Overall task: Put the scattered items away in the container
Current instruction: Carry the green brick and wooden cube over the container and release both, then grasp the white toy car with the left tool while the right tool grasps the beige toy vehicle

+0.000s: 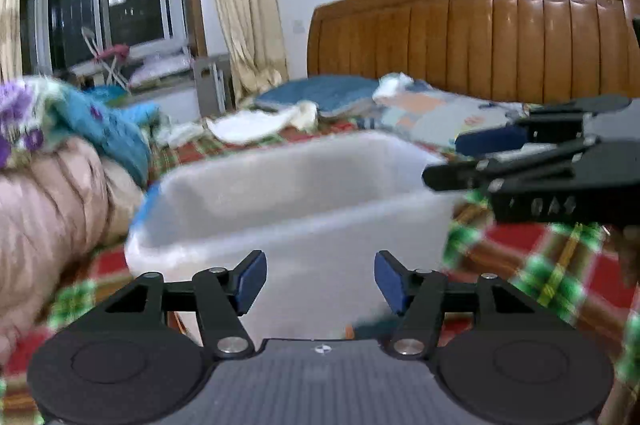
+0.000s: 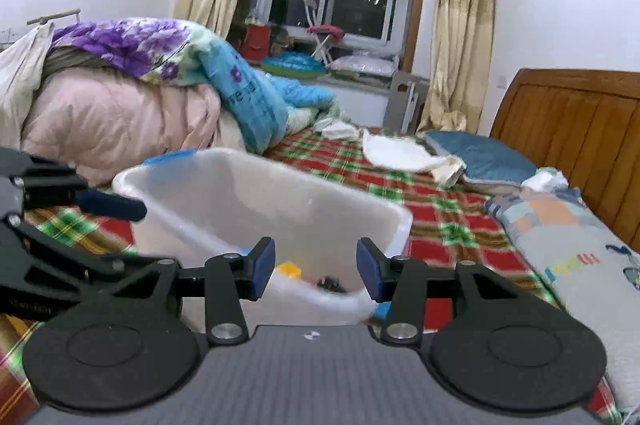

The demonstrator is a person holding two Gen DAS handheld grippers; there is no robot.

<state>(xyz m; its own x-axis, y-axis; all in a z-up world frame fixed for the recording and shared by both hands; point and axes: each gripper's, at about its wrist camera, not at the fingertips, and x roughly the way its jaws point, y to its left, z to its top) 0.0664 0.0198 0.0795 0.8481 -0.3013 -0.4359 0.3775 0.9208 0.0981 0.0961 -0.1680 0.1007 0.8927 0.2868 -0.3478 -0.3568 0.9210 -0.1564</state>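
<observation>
A: The container (image 2: pixel 256 201) sits mid-frame in the right wrist view, a translucent white tub on the plaid bedspread (image 2: pixel 452 221), its rim tipped toward the camera. Low inside it I can make out a yellow piece (image 2: pixel 289 269) and something small and dark (image 2: pixel 330 283); what they are is too blurred to tell.

B: And the claws?

A: The right gripper (image 2: pixel 316 267) has its blue pads parted with nothing between them, just over the near rim. The left gripper (image 1: pixel 320 281) is the same in its own view: jaws apart, empty, facing the tub's near wall (image 1: pixel 312 249). Each sees the other at its frame edge, so they are close together.

B: So what could go wrong?

A: My guess: the tub is light and rests on soft bedding. A finger catching that near rim could tip or shove it and spill what is inside. The two grippers, crowding the same side, could also knock each other.

B: Anything else?

A: Further out, white cloths (image 2: pixel 404 155) lie centre-right beside a blue pillow (image 2: pixel 480 155), and a quilt pile (image 2: pixel 120 121) sits at the left. Limp cloth may slip from a shallow pinch, or drag its neighbour along.
</observation>
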